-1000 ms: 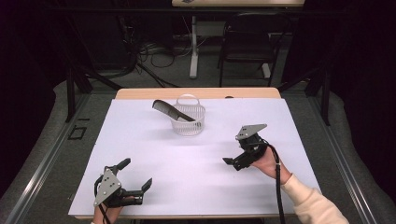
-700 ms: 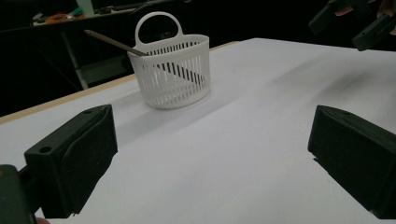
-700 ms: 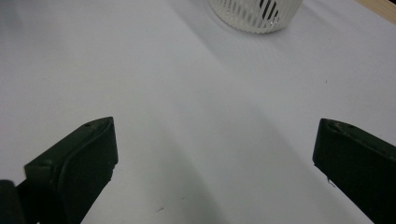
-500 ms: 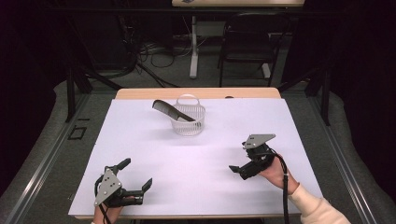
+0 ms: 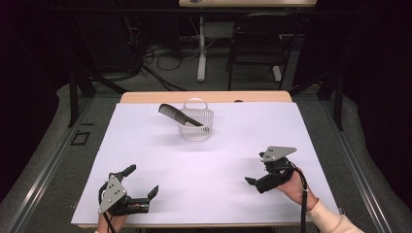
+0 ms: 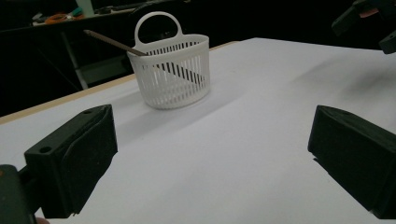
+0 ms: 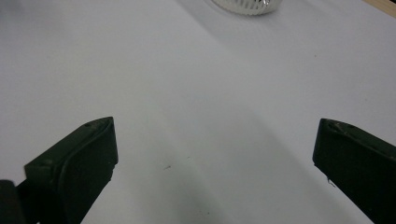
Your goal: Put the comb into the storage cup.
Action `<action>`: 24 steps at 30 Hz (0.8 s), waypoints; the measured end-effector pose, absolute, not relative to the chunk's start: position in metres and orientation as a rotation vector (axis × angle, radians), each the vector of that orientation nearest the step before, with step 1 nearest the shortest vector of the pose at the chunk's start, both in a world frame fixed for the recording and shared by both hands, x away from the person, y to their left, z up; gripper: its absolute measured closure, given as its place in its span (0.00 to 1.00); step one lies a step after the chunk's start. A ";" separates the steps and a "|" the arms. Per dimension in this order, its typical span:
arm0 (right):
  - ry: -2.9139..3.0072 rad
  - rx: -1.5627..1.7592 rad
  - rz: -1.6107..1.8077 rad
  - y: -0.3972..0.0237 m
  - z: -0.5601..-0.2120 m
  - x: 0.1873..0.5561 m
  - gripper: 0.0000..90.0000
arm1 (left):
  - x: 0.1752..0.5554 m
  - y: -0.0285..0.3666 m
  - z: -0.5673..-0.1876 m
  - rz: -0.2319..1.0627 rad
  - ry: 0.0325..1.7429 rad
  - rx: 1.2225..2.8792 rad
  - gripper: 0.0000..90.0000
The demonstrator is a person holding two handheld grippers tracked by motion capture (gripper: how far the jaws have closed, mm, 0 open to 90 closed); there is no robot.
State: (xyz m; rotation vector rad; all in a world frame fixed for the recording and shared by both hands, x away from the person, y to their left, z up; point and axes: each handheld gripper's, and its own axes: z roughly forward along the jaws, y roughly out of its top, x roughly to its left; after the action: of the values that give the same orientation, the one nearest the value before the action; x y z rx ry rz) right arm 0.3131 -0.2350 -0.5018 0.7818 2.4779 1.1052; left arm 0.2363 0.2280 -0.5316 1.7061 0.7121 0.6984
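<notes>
A white slatted basket (image 5: pixel 197 126) with a loop handle stands on the far middle of the table. A black comb (image 5: pixel 174 113) leans in it, its end sticking out over the left rim. In the left gripper view the basket (image 6: pixel 173 74) and comb (image 6: pixel 108 41) stand ahead, well apart from the jaws. My left gripper (image 5: pixel 142 180) rests open at the near left edge, nothing between its fingers (image 6: pixel 74 158). My right gripper (image 5: pixel 256 174) hovers open at the near right, holding nothing. In its own view the right gripper (image 7: pixel 215 158) faces bare table, with the basket's base (image 7: pixel 245 5) at the top edge.
A white sheet (image 5: pixel 214 160) covers the wooden table (image 5: pixel 145 97). Behind the table stand a dark chair (image 5: pixel 257 43), a white post (image 5: pixel 201 48) and floor cables. The right gripper (image 6: pixel 369 18) appears in the top right of the left gripper view.
My right gripper has drawn back toward the near edge and a little to the right, still open. The left gripper, basket and comb have not moved.
</notes>
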 end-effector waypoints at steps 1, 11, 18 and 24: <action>2.473 0.785 1.104 -0.236 -0.502 0.312 0.00 | 0.236 0.228 -0.532 0.697 0.711 1.706 0.01; 2.441 0.804 1.120 -0.249 -0.504 0.300 0.00 | 0.236 0.228 -0.532 0.694 0.715 1.704 0.01; 2.416 0.816 1.134 -0.256 -0.506 0.293 0.00 | 0.237 0.228 -0.532 0.694 0.714 1.707 0.01; 2.397 0.827 1.147 -0.262 -0.508 0.287 0.00 | 0.237 0.228 -0.532 0.694 0.715 1.708 0.01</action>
State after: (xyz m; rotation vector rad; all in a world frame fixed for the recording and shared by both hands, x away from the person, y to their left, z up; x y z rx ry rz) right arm 0.2865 -0.2617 -0.5081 0.8268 2.3967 1.1469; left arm 0.2368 0.2275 -0.5323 1.7081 0.7146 0.6942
